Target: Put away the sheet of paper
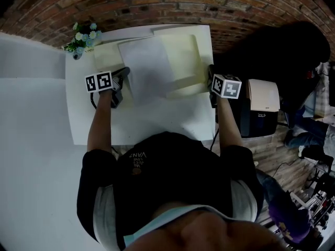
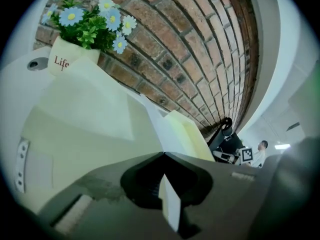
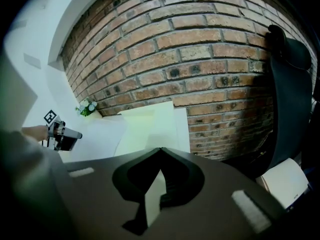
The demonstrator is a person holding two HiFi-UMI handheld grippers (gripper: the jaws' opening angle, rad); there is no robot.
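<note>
**Left.** A flower pot (image 1: 81, 40) stands at the far-left corner of the table (image 1: 78, 124), clear of the work. The left gripper (image 1: 124, 73) lies low with its tip at the left edge of the sheet of paper (image 1: 149, 67). Its fingers are pressed together. I cannot confirm whether the sheet's edge is nipped between them or only touched.

**Centre.** The sheet lies skewed across an open pale yellow folder (image 1: 186, 56), overlapping the left flap and the deeper right half. It is not squared inside. I judge the step in hand to be seating the sheet in the folder, and that step is not done.

**Right.** The right gripper (image 1: 211, 80) sits just beside the folder's right edge, fingers together with nothing between them.

**Next move, in my judgement.** Turn the sheet square and slide it into the right half, with one gripper steadying the folder.

**Obstructions.**
- The raised rim of that half may catch a corner of the sheet.
- A flat sheet gives little to pinch, so closed fingers must part first or push.
- Off the table to the right, a dark unit with a cream lid (image 1: 261, 106) stands near my right arm, out of the path.
</note>
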